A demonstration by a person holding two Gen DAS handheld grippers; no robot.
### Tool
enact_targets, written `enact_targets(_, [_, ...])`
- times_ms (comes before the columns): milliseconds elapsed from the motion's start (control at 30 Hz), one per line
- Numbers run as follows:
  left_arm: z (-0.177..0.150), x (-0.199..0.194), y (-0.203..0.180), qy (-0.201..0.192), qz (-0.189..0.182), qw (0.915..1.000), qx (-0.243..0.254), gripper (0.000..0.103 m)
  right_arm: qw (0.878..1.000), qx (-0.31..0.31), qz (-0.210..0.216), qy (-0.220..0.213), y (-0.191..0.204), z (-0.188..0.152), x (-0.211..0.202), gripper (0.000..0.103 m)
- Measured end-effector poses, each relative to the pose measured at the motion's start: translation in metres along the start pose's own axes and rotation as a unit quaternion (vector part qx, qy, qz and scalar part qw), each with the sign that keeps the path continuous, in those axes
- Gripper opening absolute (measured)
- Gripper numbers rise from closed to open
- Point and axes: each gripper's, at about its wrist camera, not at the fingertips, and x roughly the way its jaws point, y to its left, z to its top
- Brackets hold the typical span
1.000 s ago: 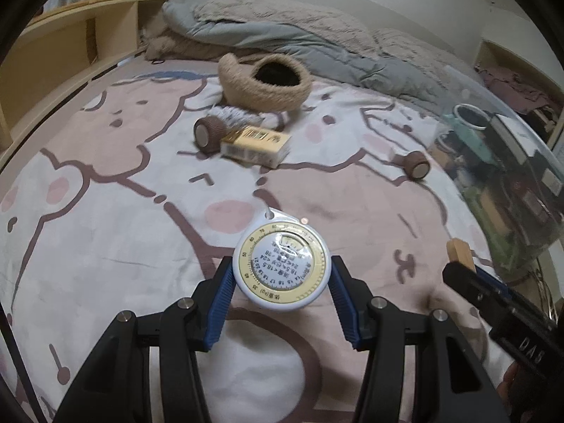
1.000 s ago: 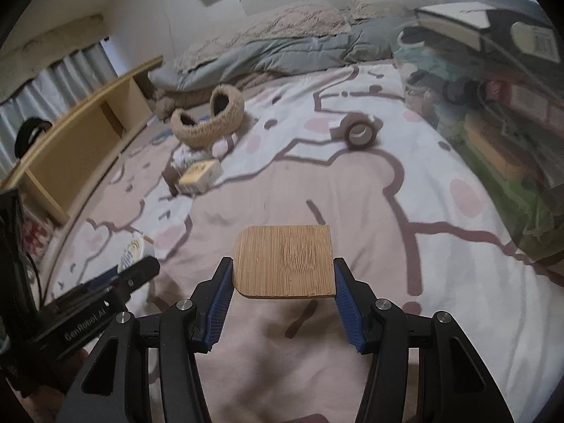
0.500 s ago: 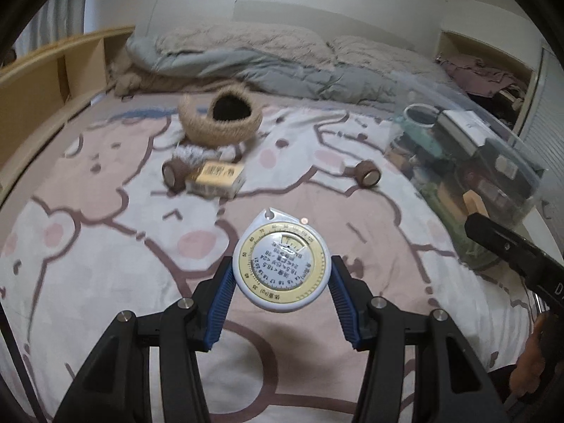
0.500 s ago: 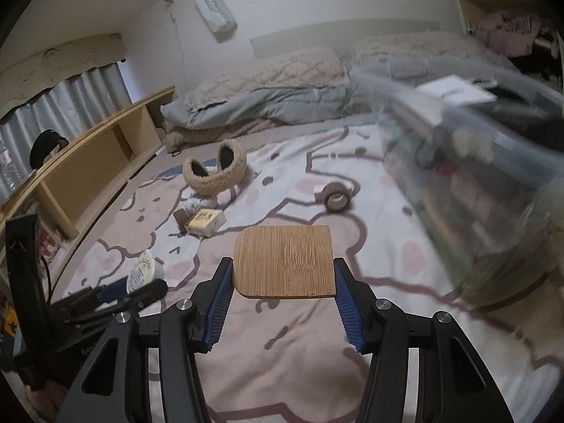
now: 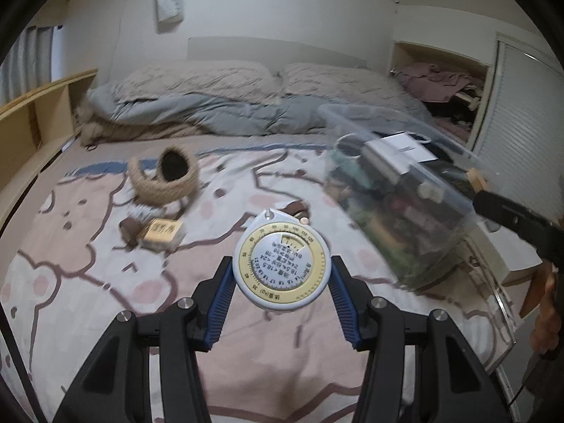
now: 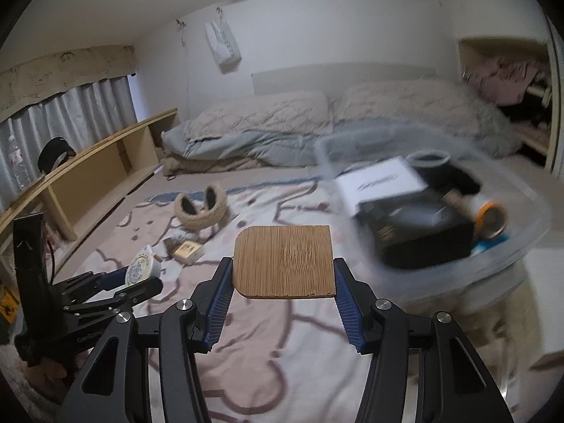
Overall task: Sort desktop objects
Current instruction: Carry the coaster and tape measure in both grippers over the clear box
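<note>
Bedroom; cartoon-print bedspread (image 5: 88, 271), pillows (image 5: 197, 77) behind.

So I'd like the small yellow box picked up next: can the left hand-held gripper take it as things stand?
Probably not yet. The left hand-held gripper is already shut on the round tape measure, so its jaws are occupied. The yellow box itself lies uncovered on the bedspread.

We are looking from both wrists, side by side above the bed (image 5: 105, 275), angling down towards its pillows (image 6: 264, 120), sharing basket (image 5: 164, 179) and bin (image 6: 493, 246).
</note>
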Motion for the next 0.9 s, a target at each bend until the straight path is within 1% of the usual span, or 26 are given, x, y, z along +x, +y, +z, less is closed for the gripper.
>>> enact_targets(200, [0.015, -0.005, -0.029, -0.012, -0.022, 0.9996, 0.016, 0.053, 0.999, -0.018, -0.032, -0.028, -0.028, 0.027, -0.024, 0.055])
enact_targets(367, [0.022, -0.006, -0.050, -0.020, -0.033, 0.9990, 0.021, 0.053, 0.998, -0.005, -0.053, -0.043, -0.063, 0.053, -0.033, 0.055])
enact_targets(433, [0.024, -0.005, -0.057, -0.021, -0.038, 0.9988, 0.024, 0.053, 0.997, 0.000, -0.066, -0.040, -0.079, 0.064, -0.029, 0.055])
enact_targets(567, [0.027, -0.002, -0.069, -0.020, -0.047, 0.9983, 0.028, 0.053, 0.995, 0.010, -0.098, -0.024, -0.106, 0.084, -0.009, 0.055])
enact_targets(667, [0.029, 0.001, -0.077, -0.019, -0.052, 0.9980, 0.031, 0.053, 0.993, 0.018, -0.112, -0.008, -0.126, 0.093, 0.009, 0.055])
enact_targets(833, [0.030, 0.007, -0.086, -0.014, -0.056, 0.9978, 0.032, 0.053, 0.990, 0.029, -0.134, 0.039, -0.158, 0.099, 0.049, 0.056])
enact_targets(900, [0.031, 0.009, -0.088, -0.013, -0.058, 0.9977, 0.032, 0.053, 0.988, 0.030, -0.139, 0.062, -0.164, 0.097, 0.062, 0.055])
